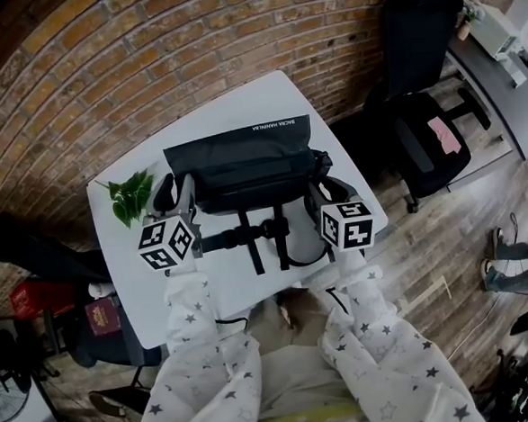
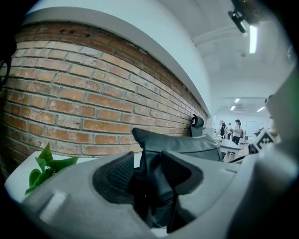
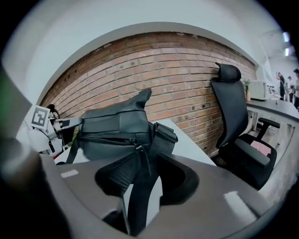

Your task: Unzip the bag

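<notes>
While the black bag lies across the middle of the white surface, a gripper stands at each of its ends. At the bag's 9 o'clock end is the left gripper, fingers spread, with the bag's dark end fabric standing between them unpinched. At the 3 o'clock end is the right gripper, fingers likewise spread. A black strap runs up between them, and the zip slider sits just past their tips, not held. A green leaf sprig lies at the bag's 9 o'clock, just beside the left gripper. A black office chair stands off the surface at 3 o'clock.
</notes>
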Motion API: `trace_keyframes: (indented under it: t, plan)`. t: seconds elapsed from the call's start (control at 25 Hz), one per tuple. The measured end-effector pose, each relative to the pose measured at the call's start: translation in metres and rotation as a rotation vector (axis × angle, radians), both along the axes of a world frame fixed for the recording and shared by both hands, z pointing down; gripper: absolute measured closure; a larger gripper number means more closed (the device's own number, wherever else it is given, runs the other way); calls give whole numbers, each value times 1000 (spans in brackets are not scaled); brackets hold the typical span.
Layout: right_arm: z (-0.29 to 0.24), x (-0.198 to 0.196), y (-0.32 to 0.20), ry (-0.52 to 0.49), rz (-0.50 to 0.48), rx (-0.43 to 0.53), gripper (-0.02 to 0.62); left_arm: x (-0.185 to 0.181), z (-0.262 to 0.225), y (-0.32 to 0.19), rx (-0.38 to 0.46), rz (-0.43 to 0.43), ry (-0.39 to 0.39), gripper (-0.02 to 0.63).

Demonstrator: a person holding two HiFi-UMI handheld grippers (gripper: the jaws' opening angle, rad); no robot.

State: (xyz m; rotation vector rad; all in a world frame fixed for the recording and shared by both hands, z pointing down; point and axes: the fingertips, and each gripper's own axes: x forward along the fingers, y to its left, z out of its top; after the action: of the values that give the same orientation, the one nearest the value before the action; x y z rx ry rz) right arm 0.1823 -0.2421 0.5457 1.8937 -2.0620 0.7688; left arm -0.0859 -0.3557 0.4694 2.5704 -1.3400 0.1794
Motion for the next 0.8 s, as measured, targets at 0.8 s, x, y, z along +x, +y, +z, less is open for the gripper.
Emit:
trace_keyframes:
  t: [0.8]
  plan:
    - [-106,-17,11,-81,-160,317,586,1,-35,77,38,24,-22,607]
